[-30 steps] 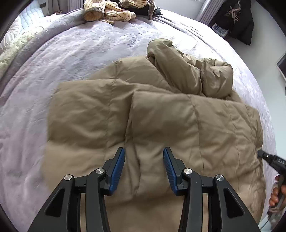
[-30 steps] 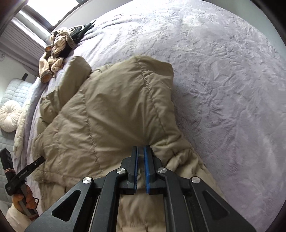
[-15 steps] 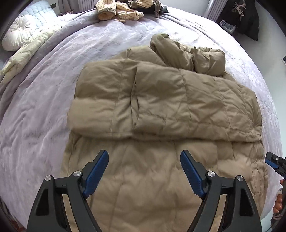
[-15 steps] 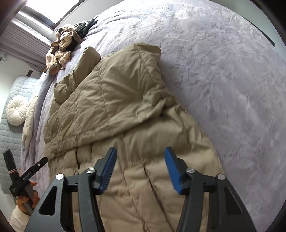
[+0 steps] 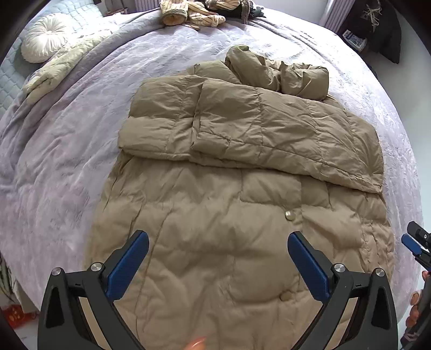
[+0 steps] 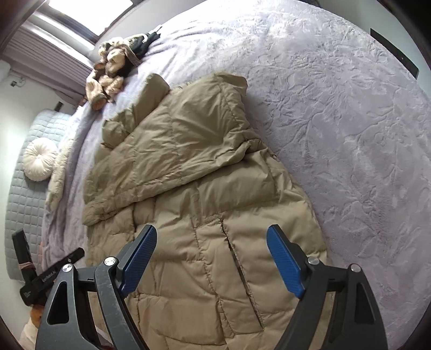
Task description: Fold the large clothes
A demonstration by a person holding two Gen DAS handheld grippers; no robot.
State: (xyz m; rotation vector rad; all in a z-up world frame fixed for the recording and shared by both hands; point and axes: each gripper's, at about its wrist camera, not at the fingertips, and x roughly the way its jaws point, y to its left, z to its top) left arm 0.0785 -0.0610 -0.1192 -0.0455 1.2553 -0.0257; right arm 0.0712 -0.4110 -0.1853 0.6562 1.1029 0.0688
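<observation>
You hover both the left gripper (image 5: 218,265) and right gripper (image 6: 211,259) spread wide, empty, over the tan coat (image 5: 229,215), lined up for 1 more fold.

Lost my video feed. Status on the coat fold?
Left gripper open, right gripper open, both above hem end. Tan puffer coat flat on bed, top folded down. Nothing in the way.

The puffy quilted down coat (image 5: 242,204) is plain khaki-tan with a pale round snap (image 5: 289,214). The plush bedspread (image 5: 67,150) under it is pale lilac-grey with an embossed leafy pattern. The heaped striped garment (image 5: 194,13) is cream with thin dark stripes. The round tufted cushion (image 5: 44,37) is off-white, on a light blue-grey quilted mattress pad (image 6: 29,193). Both grippers' frames are black, their pads (image 5: 126,269) blue.
</observation>
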